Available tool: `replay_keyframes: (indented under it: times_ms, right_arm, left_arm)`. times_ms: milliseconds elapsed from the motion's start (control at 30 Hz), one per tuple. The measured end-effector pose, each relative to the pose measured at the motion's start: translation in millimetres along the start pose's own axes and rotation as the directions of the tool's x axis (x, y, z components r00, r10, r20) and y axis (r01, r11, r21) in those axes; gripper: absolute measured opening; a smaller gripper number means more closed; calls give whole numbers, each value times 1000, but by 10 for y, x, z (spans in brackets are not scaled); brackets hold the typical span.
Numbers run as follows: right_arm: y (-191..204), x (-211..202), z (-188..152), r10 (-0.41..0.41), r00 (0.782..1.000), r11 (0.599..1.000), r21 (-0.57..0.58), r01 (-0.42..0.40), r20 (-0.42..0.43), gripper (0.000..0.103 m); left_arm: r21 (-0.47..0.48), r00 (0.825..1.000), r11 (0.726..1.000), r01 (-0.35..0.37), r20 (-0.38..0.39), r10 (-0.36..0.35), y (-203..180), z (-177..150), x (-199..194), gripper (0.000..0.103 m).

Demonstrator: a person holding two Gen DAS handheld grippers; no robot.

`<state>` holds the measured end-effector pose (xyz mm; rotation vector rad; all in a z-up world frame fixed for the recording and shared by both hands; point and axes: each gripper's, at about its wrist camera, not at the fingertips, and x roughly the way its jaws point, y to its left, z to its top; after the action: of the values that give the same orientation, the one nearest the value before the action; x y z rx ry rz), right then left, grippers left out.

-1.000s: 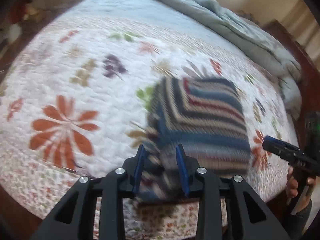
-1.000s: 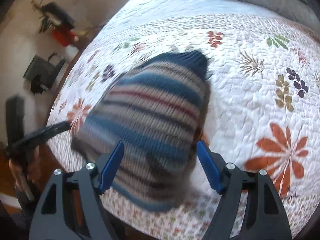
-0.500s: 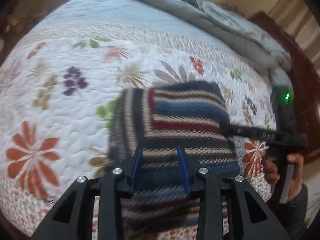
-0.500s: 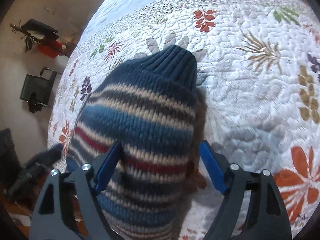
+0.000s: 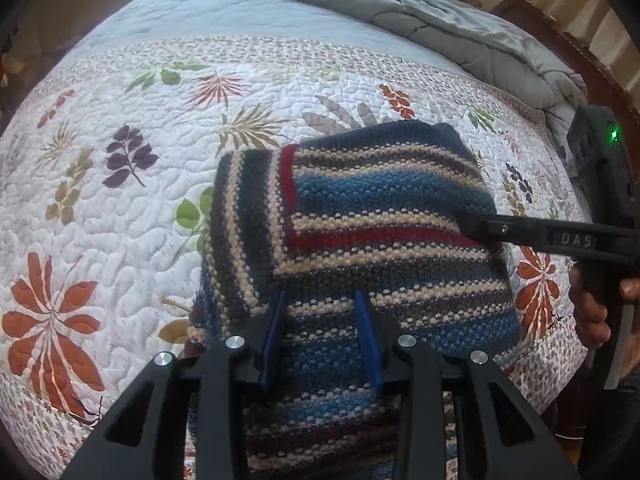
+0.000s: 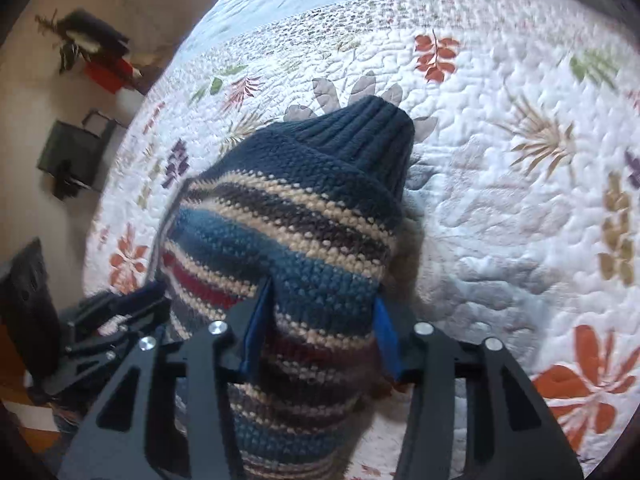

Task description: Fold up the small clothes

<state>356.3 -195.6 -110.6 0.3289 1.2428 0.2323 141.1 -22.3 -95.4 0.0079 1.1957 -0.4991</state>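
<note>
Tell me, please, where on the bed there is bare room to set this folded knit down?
Free: the floral quilt left of the striped knit, and beyond it toward the grey comforter. Crowded: the near edge, where both tools grip the knit.

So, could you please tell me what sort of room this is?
Most likely a bedroom: a bed under a floral quilt, a rumpled grey duvet at its far end, and a dark wooden bed frame.

You have one legible marking: the raised letters "DAS" on the black finger of the right gripper [image 5: 476,228], seen from the left wrist view where it reaches in from the right edge. Nothing else you hold or face carries readable text, numbers or brand marks in either view.
</note>
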Motion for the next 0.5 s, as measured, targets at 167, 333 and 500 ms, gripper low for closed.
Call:
replay_keyframes:
  times_ms: [167,333,500]
  right_arm:
    - [-62,165,-24,-56,998,998,10,56,-8,45]
    - [-85,76,-57,-28,999,999,28,28,18,55]
    - [-52,-123,-205,9,999,1000,22,-10,38,62]
  left_arm:
    - [4,1000,1000,11,-1,-11,-20,-10,21,36]
    - [-4,1000,1000,2,-2,-2,-38,-1,-37,36]
    - [0,1000,1000,0,12,0,-17,2,-182,50]
